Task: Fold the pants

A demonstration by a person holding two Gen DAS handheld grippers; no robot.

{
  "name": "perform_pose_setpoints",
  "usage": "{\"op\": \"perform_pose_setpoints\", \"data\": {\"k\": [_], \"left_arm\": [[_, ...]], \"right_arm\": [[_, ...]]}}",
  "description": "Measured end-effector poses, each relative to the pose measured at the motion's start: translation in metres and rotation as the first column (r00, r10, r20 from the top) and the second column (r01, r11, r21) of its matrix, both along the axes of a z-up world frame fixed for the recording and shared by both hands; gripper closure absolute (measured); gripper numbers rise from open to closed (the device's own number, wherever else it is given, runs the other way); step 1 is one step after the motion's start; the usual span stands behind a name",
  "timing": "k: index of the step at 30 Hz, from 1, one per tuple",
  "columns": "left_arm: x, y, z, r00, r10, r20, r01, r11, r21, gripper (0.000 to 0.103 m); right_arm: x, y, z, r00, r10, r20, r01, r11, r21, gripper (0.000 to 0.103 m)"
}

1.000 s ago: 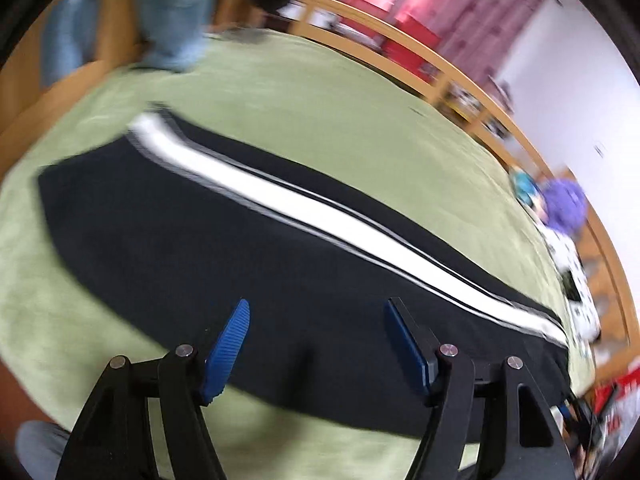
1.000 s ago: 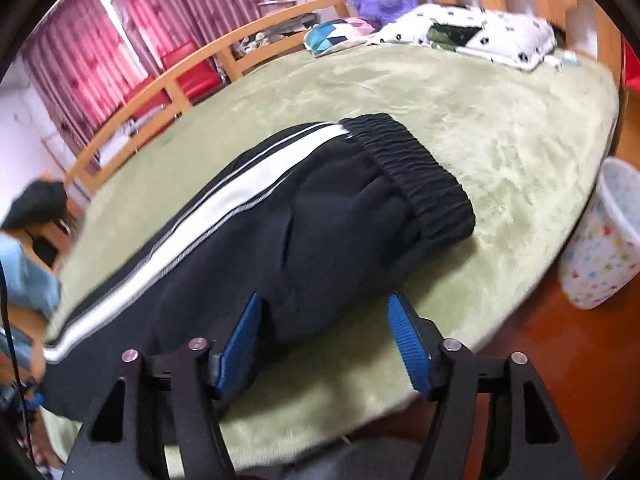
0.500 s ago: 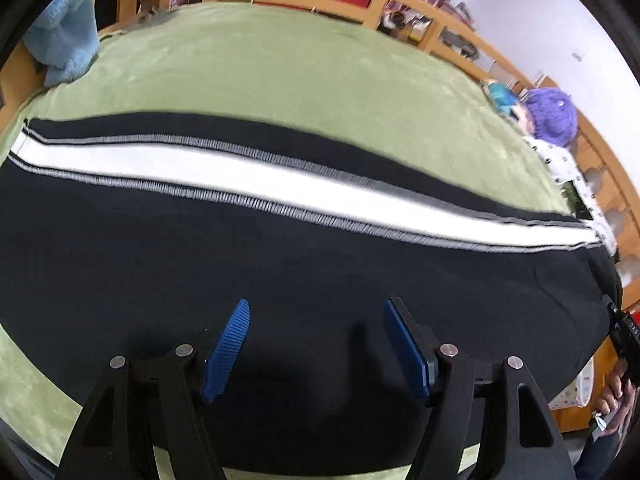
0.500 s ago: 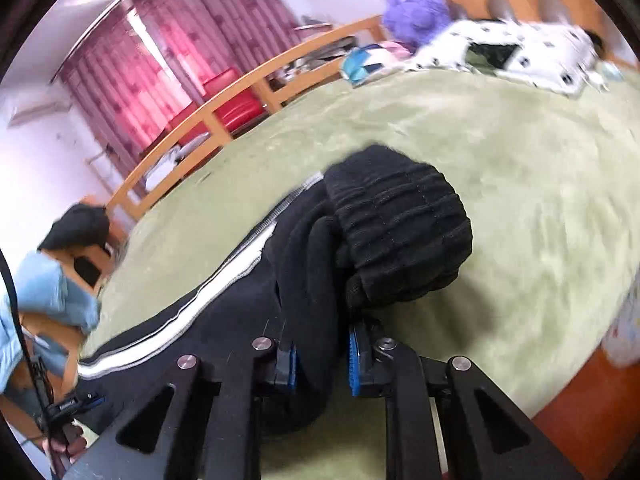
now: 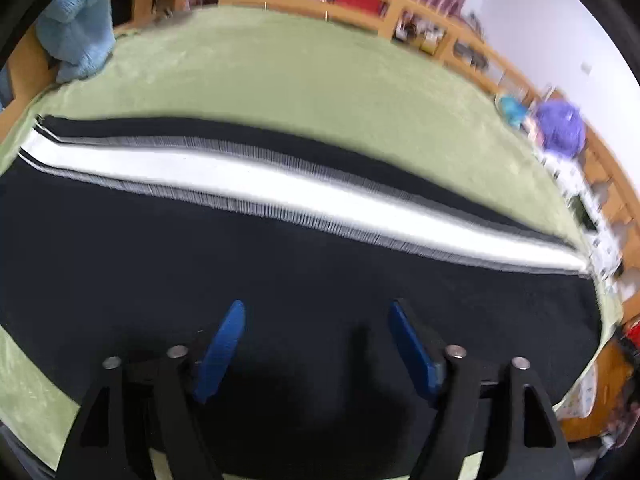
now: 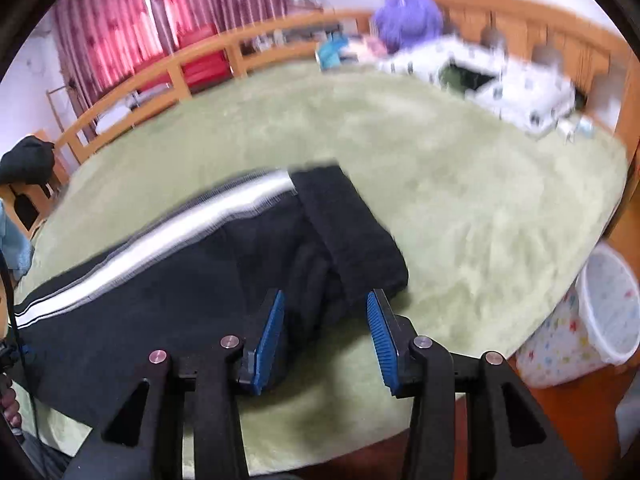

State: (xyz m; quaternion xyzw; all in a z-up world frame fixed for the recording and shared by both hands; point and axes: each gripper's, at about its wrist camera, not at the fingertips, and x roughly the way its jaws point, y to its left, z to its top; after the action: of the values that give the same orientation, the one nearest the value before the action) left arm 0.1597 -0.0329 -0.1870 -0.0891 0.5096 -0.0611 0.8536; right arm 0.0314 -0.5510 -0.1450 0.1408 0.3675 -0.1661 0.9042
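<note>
On the green bed cover (image 5: pixel 304 80), seen from the left wrist: black pants (image 5: pixel 280 288) with a white side stripe (image 5: pixel 248 178), laid out flat and lengthwise across the view. Above the dark cloth, the left gripper (image 5: pixel 316 320), blue fingers (image 5: pixel 224 340) spread wide apart, nothing between them. Farther off, a wooden bed rail (image 5: pixel 360 16) along the far edge, a light blue cloth (image 5: pixel 76 36) draped at the upper left, a purple plush toy (image 5: pixel 560 128) at the right.

From the right wrist: the waistband end (image 6: pixel 352 232) of the same pants (image 6: pixel 180 292), lying on the bed cover (image 6: pixel 460 200), stripe (image 6: pixel 160 248) running off to the left. Just at the near corner of the waistband, the right gripper (image 6: pixel 326 320), blue fingers (image 6: pixel 380 332) apart, the left one over the black cloth, the right one over green cover beside it; contact with the fabric impossible to tell through the blur. Beyond, a black-and-white patterned pillow (image 6: pixel 500 76) near the headboard (image 6: pixel 520 16), red curtains (image 6: pixel 160 12) behind the rail, and a white patterned bin (image 6: pixel 580 320) on the floor beside the bed.
</note>
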Motion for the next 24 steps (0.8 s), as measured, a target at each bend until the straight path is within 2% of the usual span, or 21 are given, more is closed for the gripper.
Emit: {"op": "perform_pose_setpoints", "data": {"k": [2,5,9,12,13,14,15,16,17,20,22,24], "left_arm": [[0.001,-0.007,-0.022,0.999,-0.02,-0.046,0.022,0.998,0.063,0.029],[-0.011,-0.017,-0.015,0.998,-0.055,0.007,0.054,0.988,0.147,0.028],[-0.023,-0.005,-0.003,0.998,-0.054,0.025,0.052,0.996,0.076,0.028],[-0.027,0.013,0.007,0.998,-0.04,0.039,0.039,0.998,0.041,0.028],[-0.027,0.019,0.01,0.998,-0.038,0.048,0.036,0.999,0.03,0.028],[-0.028,0.025,0.012,0.998,-0.038,0.056,0.037,0.999,0.019,0.028],[-0.028,0.03,0.015,0.997,-0.041,0.066,0.04,0.999,0.006,0.028],[-0.027,0.031,0.016,0.996,-0.053,0.07,0.053,0.999,-0.007,0.028],[-0.025,0.029,0.015,0.995,-0.075,0.069,0.077,0.997,-0.014,0.028],[-0.025,0.011,0.012,0.98,-0.174,0.095,0.177,0.984,-0.029,0.028],[-0.021,0.003,-0.004,0.984,-0.16,0.077,0.158,0.987,0.033,0.028],[-0.015,0.009,-0.022,0.99,-0.133,0.049,0.127,0.986,0.112,0.03]], "right_arm": [[0.004,0.009,0.008,0.998,0.048,0.027,-0.048,0.999,-0.002,0.057],[0.019,0.043,0.006,0.992,0.123,0.037,-0.122,0.992,-0.01,0.057],[0.037,0.096,-0.02,0.965,0.262,0.032,-0.264,0.959,0.105,0.057],[0.05,0.154,-0.051,0.926,0.376,-0.025,-0.367,0.916,0.164,0.058],[0.053,0.181,-0.067,0.909,0.41,-0.068,-0.393,0.901,0.185,0.057],[0.051,0.198,-0.074,0.914,0.394,-0.101,-0.38,0.916,0.129,0.057],[0.047,0.215,-0.075,0.926,0.36,-0.109,-0.359,0.933,0.034,0.058],[0.043,0.226,-0.073,0.927,0.361,-0.104,-0.363,0.932,0.007,0.058],[0.042,0.231,-0.072,0.914,0.393,-0.103,-0.389,0.92,0.052,0.054],[0.034,0.235,-0.062,0.918,0.387,-0.089,-0.381,0.921,0.084,0.054],[0.031,0.232,-0.065,0.921,0.376,-0.105,-0.365,0.924,0.112,0.054],[0.027,0.232,-0.069,0.917,0.369,-0.152,-0.361,0.929,0.079,0.054]]}}
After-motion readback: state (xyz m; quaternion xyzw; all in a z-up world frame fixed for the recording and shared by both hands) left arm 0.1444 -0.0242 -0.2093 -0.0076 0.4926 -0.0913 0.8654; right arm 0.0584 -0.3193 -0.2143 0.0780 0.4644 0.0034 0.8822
